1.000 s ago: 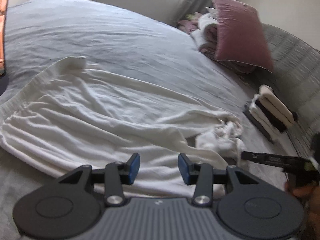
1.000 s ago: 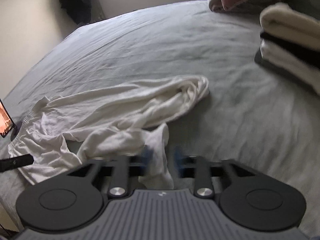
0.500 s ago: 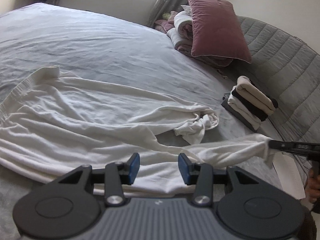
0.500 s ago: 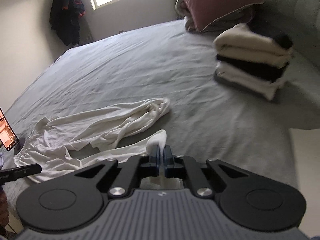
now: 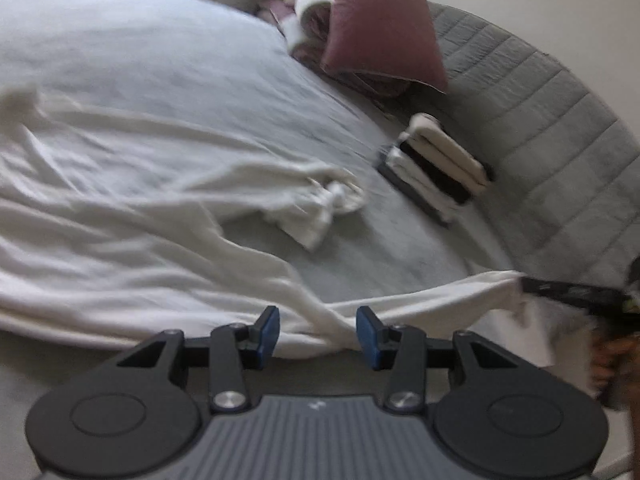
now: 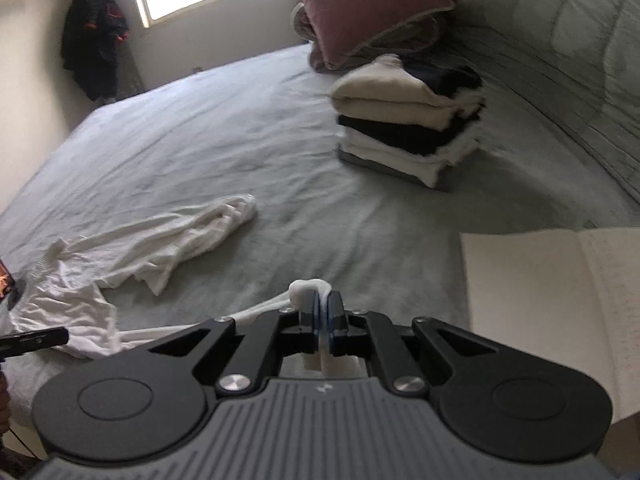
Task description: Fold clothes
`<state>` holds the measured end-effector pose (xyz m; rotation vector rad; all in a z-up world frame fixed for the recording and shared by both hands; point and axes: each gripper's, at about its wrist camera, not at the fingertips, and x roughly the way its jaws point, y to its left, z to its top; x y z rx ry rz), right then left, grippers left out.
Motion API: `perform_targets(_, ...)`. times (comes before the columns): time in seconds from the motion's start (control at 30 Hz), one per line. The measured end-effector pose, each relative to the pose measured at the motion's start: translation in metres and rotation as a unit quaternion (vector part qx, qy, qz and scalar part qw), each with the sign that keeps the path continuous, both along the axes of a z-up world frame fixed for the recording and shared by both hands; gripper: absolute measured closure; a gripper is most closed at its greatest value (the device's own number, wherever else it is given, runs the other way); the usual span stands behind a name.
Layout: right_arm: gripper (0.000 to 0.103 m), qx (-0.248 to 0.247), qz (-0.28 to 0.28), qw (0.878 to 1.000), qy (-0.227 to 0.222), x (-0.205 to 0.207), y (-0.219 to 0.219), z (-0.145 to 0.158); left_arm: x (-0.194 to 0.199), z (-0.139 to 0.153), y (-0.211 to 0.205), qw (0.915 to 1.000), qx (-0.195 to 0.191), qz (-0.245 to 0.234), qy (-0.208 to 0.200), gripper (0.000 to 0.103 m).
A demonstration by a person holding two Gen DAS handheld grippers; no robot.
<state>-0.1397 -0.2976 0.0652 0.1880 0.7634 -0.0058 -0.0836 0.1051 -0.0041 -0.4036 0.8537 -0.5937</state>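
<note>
A white long-sleeved garment [image 5: 132, 208] lies crumpled across the grey bed [image 5: 152, 60]. One sleeve is bunched near the bed's middle [image 6: 208, 228]. The other sleeve [image 5: 440, 296] is stretched out to the right, its cuff [image 6: 308, 290] pinched in my right gripper [image 6: 323, 312], which is shut on it. That gripper shows as a dark bar at the right edge of the left wrist view [image 5: 572, 294]. My left gripper [image 5: 318, 332] is open, hovering just above the garment's near edge where the stretched sleeve begins, with cloth between the blue pads but not pinched.
A stack of folded white and black clothes [image 6: 412, 128] sits near the grey quilted headboard [image 6: 560, 60]. A pink pillow [image 5: 380, 24] leans on bedding behind it. An open notebook [image 6: 560, 304] lies at the bed's right edge. Dark clothes [image 6: 94, 52] hang by the window.
My right gripper shut on the sleeve cuff and pulled it out to the right, drawing the sleeve straight. My left gripper stayed open and shifted right along the garment's near edge.
</note>
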Motion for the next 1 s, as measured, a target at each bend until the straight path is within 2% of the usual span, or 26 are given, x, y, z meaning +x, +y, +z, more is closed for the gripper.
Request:
perform_targets(0.07,0.098,-0.005,-0.013,1.000,0.010,0.004,-0.007,-0.009,0.002,-0.003,-0.010,0.9998,-0.011,-0.014,0.011,0.060)
perform_targets(0.23,0.098,-0.019,-0.043,0.998,0.042,0.018,-0.024,-0.038,0.011,-0.012,-0.034,0.9991,0.003,-0.023,0.034,0.060)
perform_targets(0.37,0.097,-0.001,-0.057,0.997,0.058,0.024,-0.038,-0.052,0.022,-0.020,-0.043,0.9980,0.003,-0.016,0.061,0.060)
perform_targets(0.43,0.089,0.024,-0.056,0.996,0.061,0.020,-0.044,-0.052,0.023,-0.022,-0.045,0.9977,0.002,-0.015,0.066,0.060)
perform_targets(0.53,0.085,0.038,-0.038,0.996,0.073,0.010,-0.045,-0.051,0.025,-0.023,-0.048,0.9973,0.002,-0.014,0.072,0.062)
perform_targets(0.57,0.078,0.037,-0.031,0.996,0.076,0.007,-0.044,-0.051,0.025,-0.024,-0.049,0.9972,0.001,-0.013,0.074,0.062)
perform_targets(0.6,0.067,0.037,-0.024,0.996,0.079,0.004,-0.044,-0.051,0.026,-0.025,-0.050,0.9971,0.001,-0.013,0.076,0.062)
perform_targets(0.67,0.060,0.035,-0.010,0.996,0.086,-0.003,-0.042,-0.051,0.027,-0.026,-0.052,0.9968,0.001,-0.012,0.080,0.062)
perform_targets(0.7,0.060,0.035,-0.003,0.995,0.089,-0.006,-0.042,-0.051,0.028,-0.026,-0.053,0.9966,0.001,-0.011,0.082,0.063)
perform_targets(0.77,0.060,0.031,0.011,0.995,0.096,-0.011,-0.040,-0.052,0.029,-0.028,-0.055,0.9963,0.000,-0.011,0.086,0.069)
perform_targets(0.8,0.060,0.027,0.017,0.995,0.099,-0.011,-0.039,-0.054,0.030,-0.028,-0.056,0.9961,0.000,-0.010,0.088,0.075)
perform_targets(0.83,0.060,0.025,0.023,0.994,0.103,-0.010,-0.038,-0.057,0.030,-0.029,-0.057,0.9959,0.000,-0.010,0.090,0.086)
perform_targets(0.9,0.060,0.018,0.028,0.993,0.111,-0.005,-0.035,-0.065,0.032,-0.030,-0.059,0.9956,-0.001,-0.009,0.094,0.097)
perform_targets(1.0,0.060,0.007,0.036,0.992,0.122,0.004,-0.030,-0.077,0.031,-0.028,-0.060,0.9962,0.003,-0.004,0.086,0.100)
